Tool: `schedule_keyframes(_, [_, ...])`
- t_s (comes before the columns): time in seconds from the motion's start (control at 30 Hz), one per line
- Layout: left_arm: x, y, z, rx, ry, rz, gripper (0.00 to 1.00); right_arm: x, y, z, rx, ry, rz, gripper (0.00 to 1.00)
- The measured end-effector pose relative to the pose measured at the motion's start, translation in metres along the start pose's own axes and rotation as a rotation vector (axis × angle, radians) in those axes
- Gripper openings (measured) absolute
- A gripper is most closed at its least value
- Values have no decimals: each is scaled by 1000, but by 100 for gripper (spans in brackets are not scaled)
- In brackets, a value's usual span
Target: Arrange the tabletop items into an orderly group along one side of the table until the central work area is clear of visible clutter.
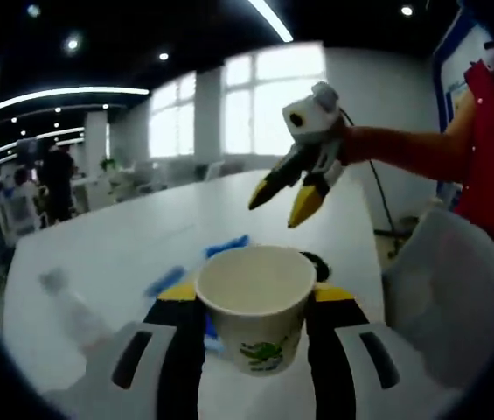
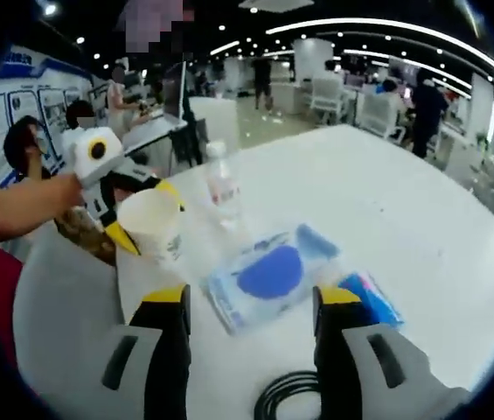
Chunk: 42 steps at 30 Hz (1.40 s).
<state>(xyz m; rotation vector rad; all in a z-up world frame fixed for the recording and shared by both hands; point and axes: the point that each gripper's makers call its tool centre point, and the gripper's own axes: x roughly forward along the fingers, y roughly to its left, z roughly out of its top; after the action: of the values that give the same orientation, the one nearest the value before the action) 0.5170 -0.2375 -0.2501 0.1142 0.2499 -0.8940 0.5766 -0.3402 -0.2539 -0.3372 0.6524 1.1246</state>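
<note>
The left gripper (image 1: 253, 308) holds a white paper cup (image 1: 255, 302) clamped between its jaws, lifted above the white table (image 1: 142, 236); in the right gripper view the cup (image 2: 152, 223) hangs near a clear plastic bottle (image 2: 222, 185). The right gripper (image 2: 251, 302) hovers with jaws wide and empty over a clear packet with blue contents (image 2: 268, 276), a smaller blue packet (image 2: 365, 293) just beside that and a black cable loop (image 2: 286, 395) nearer the gripper.
</note>
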Motion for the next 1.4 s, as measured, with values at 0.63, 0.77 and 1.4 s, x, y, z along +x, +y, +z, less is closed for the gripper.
schedule_keyframes(0.63, [12, 24, -15, -7, 11, 59, 42, 65, -30, -44, 199, 83, 10, 51])
schedule_keyframes(0.77, [13, 27, -15, -6, 6, 65, 42, 80, -38, -49, 244, 99, 1, 50])
schedule_keyframes(1.4, [18, 34, -17, -22, -4, 60, 42, 119, -62, -60, 516, 82, -24, 38])
